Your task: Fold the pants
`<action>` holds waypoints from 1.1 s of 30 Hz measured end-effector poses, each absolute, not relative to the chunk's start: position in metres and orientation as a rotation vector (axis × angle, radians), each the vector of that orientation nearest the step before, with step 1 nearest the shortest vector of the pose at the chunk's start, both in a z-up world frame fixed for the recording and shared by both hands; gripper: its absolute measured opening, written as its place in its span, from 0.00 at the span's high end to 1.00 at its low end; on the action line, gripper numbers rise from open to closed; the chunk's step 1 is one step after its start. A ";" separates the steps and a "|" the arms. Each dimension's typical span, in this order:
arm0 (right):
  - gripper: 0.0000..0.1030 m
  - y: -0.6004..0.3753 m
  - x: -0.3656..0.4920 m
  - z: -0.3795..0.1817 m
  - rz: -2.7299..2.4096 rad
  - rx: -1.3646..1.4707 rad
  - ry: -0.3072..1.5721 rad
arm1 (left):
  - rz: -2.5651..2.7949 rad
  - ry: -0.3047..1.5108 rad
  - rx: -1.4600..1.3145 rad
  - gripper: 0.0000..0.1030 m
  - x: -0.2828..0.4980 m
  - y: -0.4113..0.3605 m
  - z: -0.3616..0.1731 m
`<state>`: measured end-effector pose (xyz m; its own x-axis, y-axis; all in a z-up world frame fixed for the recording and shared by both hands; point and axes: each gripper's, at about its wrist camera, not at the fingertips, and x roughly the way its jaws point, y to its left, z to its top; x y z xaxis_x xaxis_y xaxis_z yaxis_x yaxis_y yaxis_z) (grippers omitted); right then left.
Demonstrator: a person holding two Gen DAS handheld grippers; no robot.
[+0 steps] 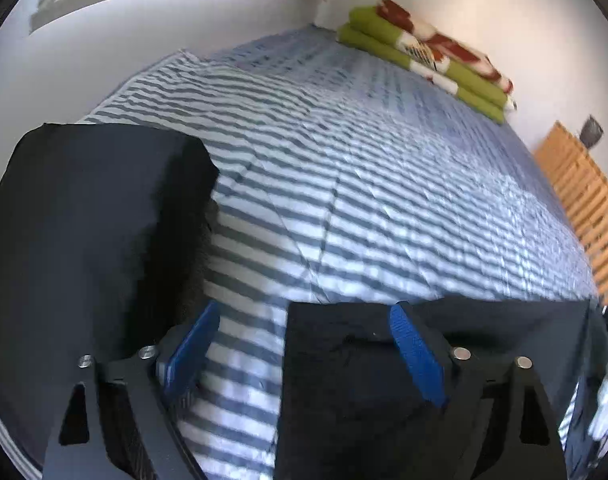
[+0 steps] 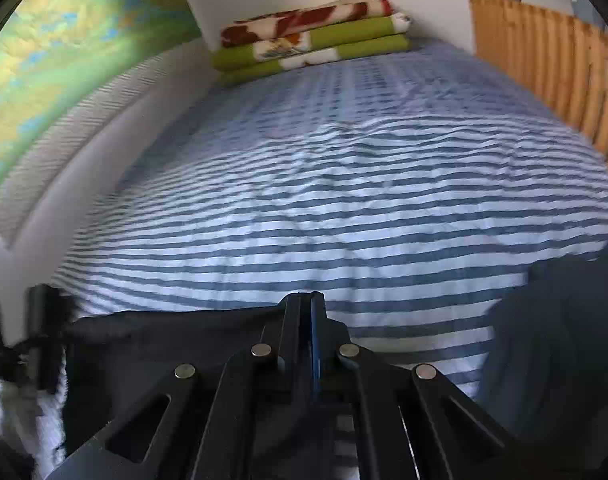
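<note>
The left hand-held gripper hung with its blue fingers spread wide, nothing between them, above a bed in blue-and-white striped linen. The dark pants lay on the near part of the bed, one fold left of that gripper and another under its right finger. Only the right wrist view showed the right hand-held gripper pressed together on the pants' near edge. A folded green and red blanket sat at the bed's far end by the white wall, beside wooden slats.
</note>
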<state>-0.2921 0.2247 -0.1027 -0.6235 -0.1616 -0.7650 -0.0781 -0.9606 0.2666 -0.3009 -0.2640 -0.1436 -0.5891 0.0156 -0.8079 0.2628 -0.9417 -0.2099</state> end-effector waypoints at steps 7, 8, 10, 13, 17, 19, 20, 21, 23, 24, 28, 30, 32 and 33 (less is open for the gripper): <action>0.72 0.233 -0.298 -0.127 -2.707 1.467 -0.454 | -2.591 0.375 1.545 0.58 -0.326 -0.245 -0.187; 0.57 0.236 -0.297 -0.127 -2.687 1.465 -0.486 | -2.570 0.356 1.581 0.70 -0.330 -0.241 -0.194; 0.53 0.245 -0.289 -0.123 -2.665 1.421 -0.550 | -2.583 0.271 1.541 0.73 -0.329 -0.231 -0.193; 0.53 0.256 -0.268 -0.118 -2.631 1.395 -0.577 | -2.584 0.256 1.484 0.75 -0.325 -0.233 -0.185; 0.53 0.255 -0.234 -0.133 -2.505 1.448 -0.550 | -2.538 0.212 1.424 0.75 -0.320 -0.246 -0.178; 0.53 0.247 -0.221 -0.148 -2.441 1.495 -0.513 | -2.531 0.196 1.438 0.75 -0.316 -0.251 -0.179; 0.53 0.242 -0.217 -0.154 -2.423 1.513 -0.493 | -2.528 0.183 1.444 0.75 -0.315 -0.251 -0.180; 0.53 0.237 -0.214 -0.160 -2.415 1.523 -0.475 | -2.525 0.171 1.449 0.75 -0.316 -0.249 -0.180; 0.53 0.231 -0.213 -0.166 -2.404 1.530 -0.474 | -2.523 0.173 1.450 0.75 -0.310 -0.252 -0.178; 0.53 0.230 -0.215 -0.168 -2.399 1.525 -0.491 | -2.520 0.179 1.451 0.75 -0.310 -0.252 -0.178; 0.84 0.223 -0.218 -0.168 -2.392 1.524 -0.498 | -2.510 0.161 1.471 0.75 -0.314 -0.248 -0.184; 0.93 0.216 -0.216 -0.166 -2.392 1.542 -0.417 | -2.509 0.155 1.481 0.75 -0.320 -0.247 -0.188; 0.95 0.212 -0.211 -0.155 -2.413 1.523 -0.346 | -2.508 0.165 1.487 0.75 -0.322 -0.249 -0.191; 0.95 0.212 -0.205 -0.145 -2.436 1.495 -0.304 | -2.508 0.169 1.488 0.75 -0.321 -0.248 -0.192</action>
<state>-0.2055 0.2115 -0.1445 -0.4330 -0.3323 -0.8379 0.1160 -0.9424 0.3137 -0.3209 -0.2484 -0.1920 -0.4630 -0.1298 -0.8768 0.2459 -0.9692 0.0136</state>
